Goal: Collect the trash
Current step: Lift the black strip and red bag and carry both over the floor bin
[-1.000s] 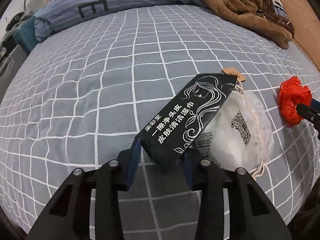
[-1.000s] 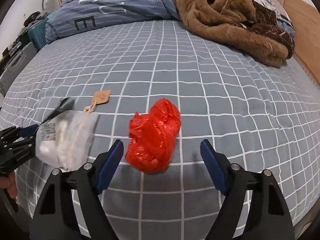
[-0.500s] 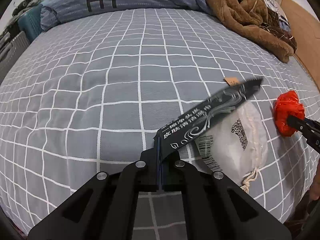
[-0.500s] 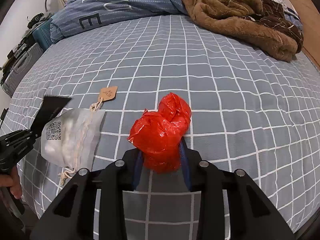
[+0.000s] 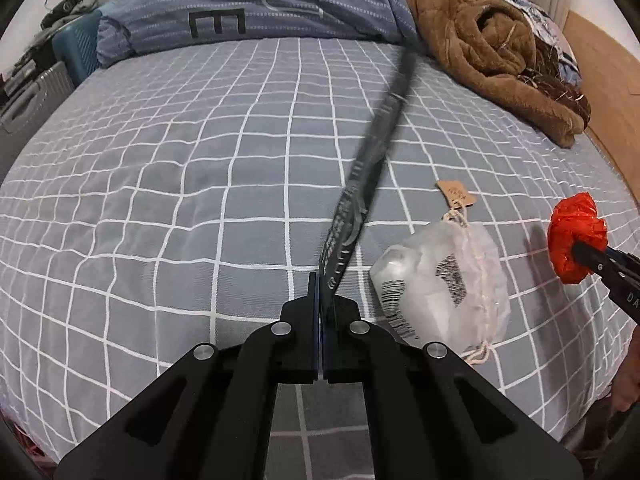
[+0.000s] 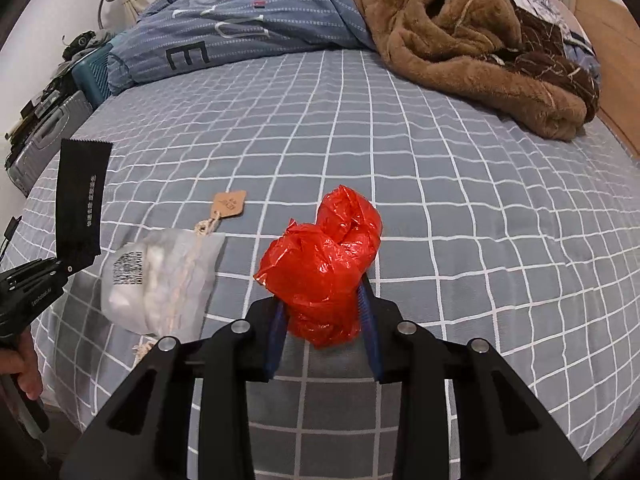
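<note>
My left gripper is shut on a long black wet-wipe packet, held up edge-on above the bed; the packet also shows in the right wrist view. My right gripper is shut on a crumpled red plastic bag, lifted a little off the sheet; it also shows at the right of the left wrist view. A white translucent drawstring pouch with a barcode and a brown paper tag lies on the grey checked bed sheet between the two grippers.
A brown fleece blanket is heaped at the far right of the bed. A blue striped duvet lies along the far edge. A grey suitcase and a teal crate stand off the left side.
Both grippers have shut: the left on the black packet, the right on the red bag. Both have since lifted; the packet now stands edge-on, clear of the pouch.
</note>
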`<state>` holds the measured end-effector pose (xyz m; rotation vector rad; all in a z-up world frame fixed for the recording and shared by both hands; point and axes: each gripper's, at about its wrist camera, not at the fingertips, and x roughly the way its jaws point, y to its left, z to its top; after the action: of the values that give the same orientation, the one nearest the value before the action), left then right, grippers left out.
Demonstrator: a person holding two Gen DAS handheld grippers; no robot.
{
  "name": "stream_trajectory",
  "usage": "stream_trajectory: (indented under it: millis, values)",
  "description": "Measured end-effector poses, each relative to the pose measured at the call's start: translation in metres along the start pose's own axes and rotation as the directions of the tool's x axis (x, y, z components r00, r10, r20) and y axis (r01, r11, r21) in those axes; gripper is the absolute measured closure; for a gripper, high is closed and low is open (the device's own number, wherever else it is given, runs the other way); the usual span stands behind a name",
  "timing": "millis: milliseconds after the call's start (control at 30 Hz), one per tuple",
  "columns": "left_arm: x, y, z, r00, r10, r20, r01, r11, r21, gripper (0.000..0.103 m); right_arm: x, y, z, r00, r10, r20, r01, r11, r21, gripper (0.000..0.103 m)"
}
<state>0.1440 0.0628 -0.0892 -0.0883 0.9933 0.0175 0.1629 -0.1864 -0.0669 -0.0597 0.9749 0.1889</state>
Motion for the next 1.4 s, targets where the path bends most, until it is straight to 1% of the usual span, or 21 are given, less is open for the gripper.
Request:
stream_trajectory:
  millis: [267, 567, 867, 1133, 1400]
  values:
    - [-0.027, -0.007, -0.007, 0.999, -0.011, 0.039, 0.011, 1.000, 0.002, 0.103, -0.023, 0.009, -0.008, 0.999, 0.011, 0.031, -0.010, 1.000, -0.025, 0.072]
    - [-0.055, -0.019, -0.029, 0.999, -0.016, 0.040, 0.016, 1.000, 0.014, 0.103, -0.048, 0.010, -0.021, 0.999, 0.013, 0.034, -0.013, 1.000, -0.019, 0.073]
    - [-0.082, -0.034, -0.061, 0.999, -0.029, 0.024, 0.029, 1.000, 0.012, 0.103, -0.080, 0.011, -0.042, 0.999, 0.022, 0.037, -0.022, 1.000, -0.006, 0.073]
    - [-0.109, -0.046, -0.088, 0.999, -0.032, 0.017, 0.032, 0.999, 0.012, 0.103, -0.109, 0.015, -0.058, 0.999, 0.021, 0.048, -0.020, 1.000, -0.019, 0.073]
    - [-0.139, -0.058, -0.106, 0.999, -0.035, 0.028, 0.035, 0.999, 0.020, 0.103, -0.137, 0.022, -0.077, 0.999, 0.023, 0.048, -0.022, 0.999, -0.032, 0.073]
